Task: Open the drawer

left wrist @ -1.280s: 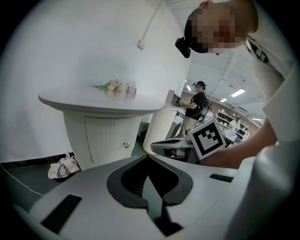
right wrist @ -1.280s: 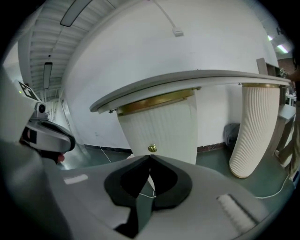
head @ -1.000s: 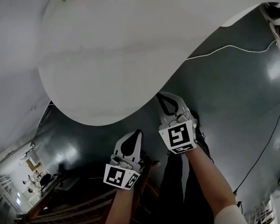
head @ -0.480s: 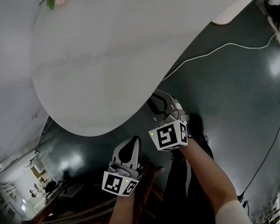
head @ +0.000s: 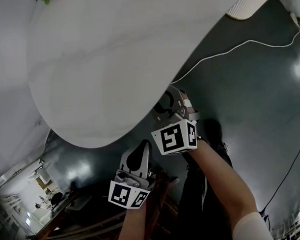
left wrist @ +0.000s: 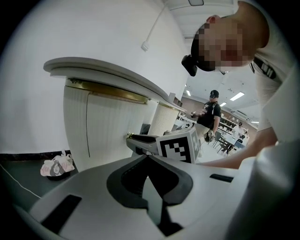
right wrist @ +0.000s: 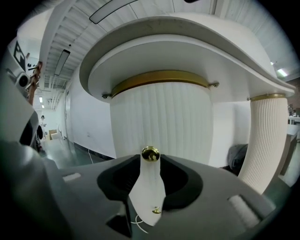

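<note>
Here the brass knob juts straight out from the upright-ribbed drawer.

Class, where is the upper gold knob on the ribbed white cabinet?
Right gripper view, centre: the upper gold knob sits on the ribbed cabinet front, below the gold band.

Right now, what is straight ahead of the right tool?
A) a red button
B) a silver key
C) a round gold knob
C: a gold knob shows at the gap of the right tool, whose jaws have just been opening and are not gripping it.
</note>
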The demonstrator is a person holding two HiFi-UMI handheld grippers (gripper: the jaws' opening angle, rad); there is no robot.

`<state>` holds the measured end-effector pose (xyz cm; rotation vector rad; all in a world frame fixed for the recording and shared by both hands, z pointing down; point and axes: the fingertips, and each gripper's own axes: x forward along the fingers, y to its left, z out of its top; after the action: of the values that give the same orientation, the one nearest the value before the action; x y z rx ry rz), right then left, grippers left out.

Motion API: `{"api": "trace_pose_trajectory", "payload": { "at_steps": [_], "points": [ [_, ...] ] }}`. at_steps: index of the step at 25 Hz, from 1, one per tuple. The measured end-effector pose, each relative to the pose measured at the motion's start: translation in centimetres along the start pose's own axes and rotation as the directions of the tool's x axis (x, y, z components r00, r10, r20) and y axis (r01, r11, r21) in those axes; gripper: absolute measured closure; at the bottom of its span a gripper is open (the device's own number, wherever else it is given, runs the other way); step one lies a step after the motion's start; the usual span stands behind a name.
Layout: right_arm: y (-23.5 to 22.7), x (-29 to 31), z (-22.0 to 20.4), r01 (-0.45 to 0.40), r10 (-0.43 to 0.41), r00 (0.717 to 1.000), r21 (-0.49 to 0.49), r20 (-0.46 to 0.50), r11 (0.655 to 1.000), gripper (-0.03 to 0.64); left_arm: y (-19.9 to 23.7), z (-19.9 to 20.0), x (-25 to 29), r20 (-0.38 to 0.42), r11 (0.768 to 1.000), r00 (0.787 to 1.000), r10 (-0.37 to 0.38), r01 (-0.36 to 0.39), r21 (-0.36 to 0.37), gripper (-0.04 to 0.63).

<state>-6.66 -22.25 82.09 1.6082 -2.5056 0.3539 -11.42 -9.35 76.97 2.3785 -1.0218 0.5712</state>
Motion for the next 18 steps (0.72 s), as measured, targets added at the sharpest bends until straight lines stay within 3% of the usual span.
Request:
{"api": "trace_pose_trajectory", "payload": {
  "at_steps": [7, 18],
  "points": [
    [-0.1, 0.7, 0.5, 0.025, -0.025, 1.000, -0.019, 0.007, 1.000, 0.497, 0.3, -0.3, 0.0, -0.002, 1.000, 1.000, 0.009, -0.009, -0.017, 0.589],
    [-0.1, -0.1, 0.2, -0.013, 0.013, 1.000, 0.022, 0.019, 1.000, 0.508, -0.5, -1.3, 0.0, -0.003, 1.000, 1.000, 0.010, -0.010, -0.026, 0.589]
  ]
}}
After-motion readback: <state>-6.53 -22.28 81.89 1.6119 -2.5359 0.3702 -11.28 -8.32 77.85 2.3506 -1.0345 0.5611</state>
